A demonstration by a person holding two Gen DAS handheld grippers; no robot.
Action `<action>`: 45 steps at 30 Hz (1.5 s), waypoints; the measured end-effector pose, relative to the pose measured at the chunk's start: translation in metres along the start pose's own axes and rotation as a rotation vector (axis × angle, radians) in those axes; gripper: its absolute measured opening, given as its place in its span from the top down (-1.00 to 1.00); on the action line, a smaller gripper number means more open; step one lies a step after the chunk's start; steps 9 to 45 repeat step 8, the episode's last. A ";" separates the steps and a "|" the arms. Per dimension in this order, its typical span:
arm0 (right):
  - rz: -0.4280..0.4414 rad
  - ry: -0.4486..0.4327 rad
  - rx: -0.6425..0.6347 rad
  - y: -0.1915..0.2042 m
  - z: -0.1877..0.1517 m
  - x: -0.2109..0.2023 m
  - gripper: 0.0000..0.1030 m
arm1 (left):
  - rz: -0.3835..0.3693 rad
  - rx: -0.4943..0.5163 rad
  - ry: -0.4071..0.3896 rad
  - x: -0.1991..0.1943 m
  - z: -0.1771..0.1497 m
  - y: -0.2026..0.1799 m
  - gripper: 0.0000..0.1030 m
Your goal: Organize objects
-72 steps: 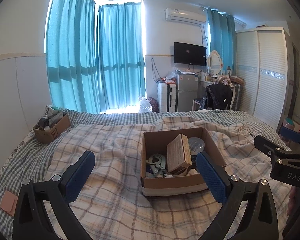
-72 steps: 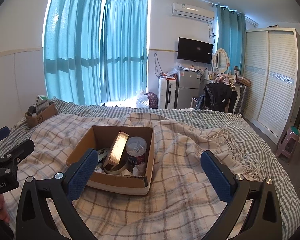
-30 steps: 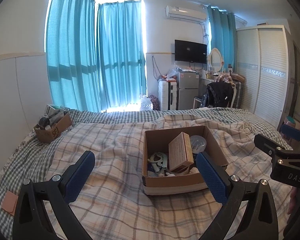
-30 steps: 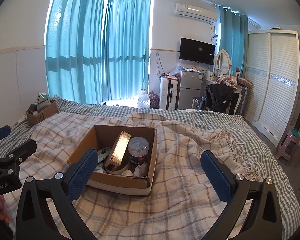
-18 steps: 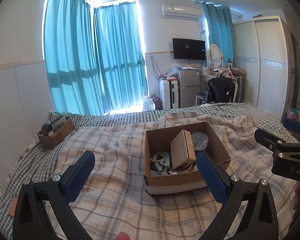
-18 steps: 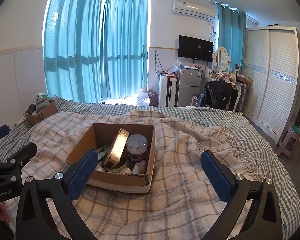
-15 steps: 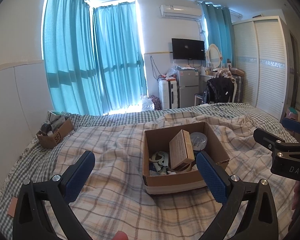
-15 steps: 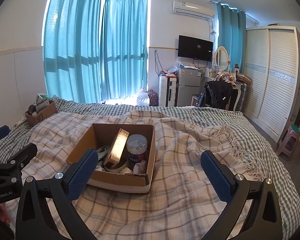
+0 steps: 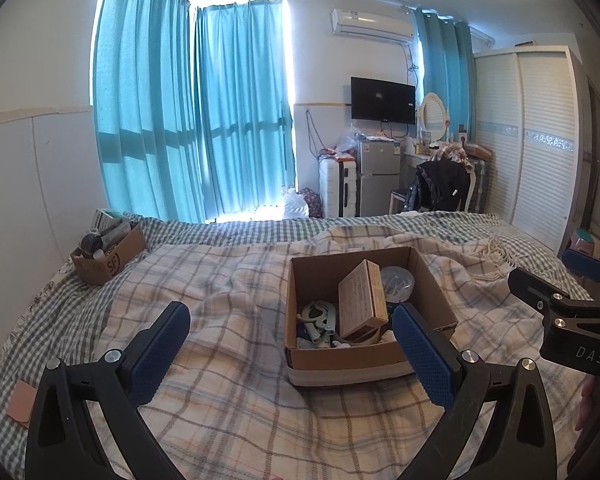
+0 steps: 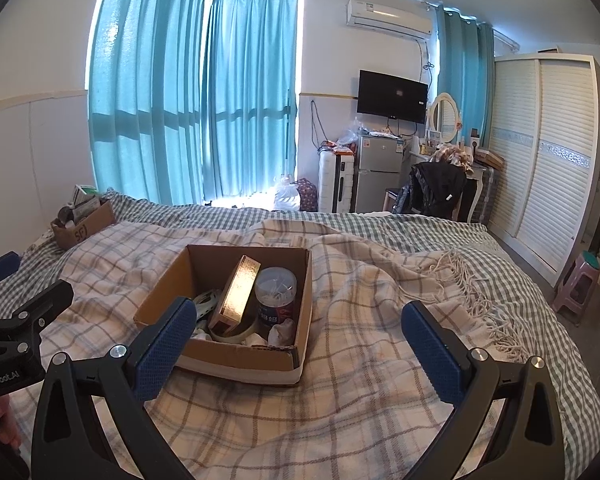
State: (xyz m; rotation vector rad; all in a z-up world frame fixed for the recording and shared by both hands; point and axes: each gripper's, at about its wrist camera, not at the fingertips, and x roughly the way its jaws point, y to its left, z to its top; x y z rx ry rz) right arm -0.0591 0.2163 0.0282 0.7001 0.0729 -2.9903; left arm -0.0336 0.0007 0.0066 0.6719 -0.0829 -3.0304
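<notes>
You are in a lived-in bedroom: a bed under a plaid blanket fills the near view, teal curtains cover the far windows, and a wall television, small fridge and louvred wardrobe stand at far right.

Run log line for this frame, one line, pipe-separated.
phase: pre-grasp | left gripper: open, empty | right gripper: open, empty | cardboard box: on plaid blanket, holds gold box, clear jar
</notes>
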 end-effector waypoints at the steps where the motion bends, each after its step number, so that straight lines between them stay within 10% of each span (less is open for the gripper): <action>1: 0.001 0.000 -0.001 0.000 0.000 0.000 -0.99 | 0.001 0.001 -0.001 0.000 0.000 0.000 -1.00; 45: -0.001 0.009 0.005 -0.002 -0.003 0.001 -0.99 | 0.012 -0.010 -0.011 -0.002 -0.001 0.001 -1.00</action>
